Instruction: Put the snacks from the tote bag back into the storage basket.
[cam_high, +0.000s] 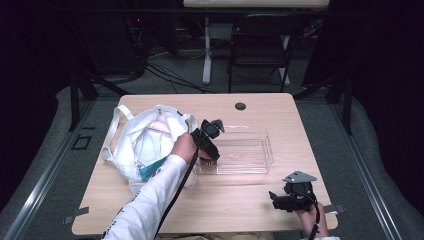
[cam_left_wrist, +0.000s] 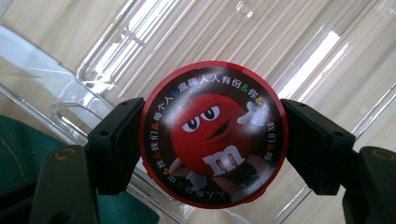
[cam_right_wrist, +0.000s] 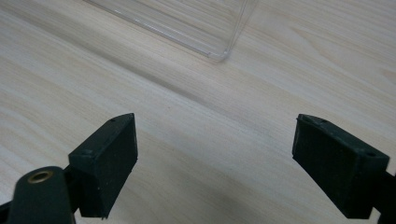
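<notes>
My left gripper (cam_left_wrist: 212, 140) is shut on a round red candy tin (cam_left_wrist: 214, 135) with a red cartoon face on its lid. It holds the tin just above the left end of a clear plastic bin (cam_high: 250, 150); the same left gripper (cam_high: 209, 150) shows there in the high view. The bin's ribbed floor (cam_left_wrist: 261, 51) lies right behind the tin. My right gripper (cam_right_wrist: 215, 163) stands open over bare wood, its black fingers (cam_right_wrist: 108, 158) wide apart with nothing between them. The right gripper (cam_high: 276, 199) hovers near the table's front right edge.
A white tote bag (cam_high: 145, 142) with something teal inside lies on the table's left half, beside the bin. A corner of the bin (cam_right_wrist: 219, 55) shows ahead of my right gripper. A black round grommet (cam_high: 240, 106) sits at the far edge. A folding chair (cam_high: 260, 47) stands beyond the table.
</notes>
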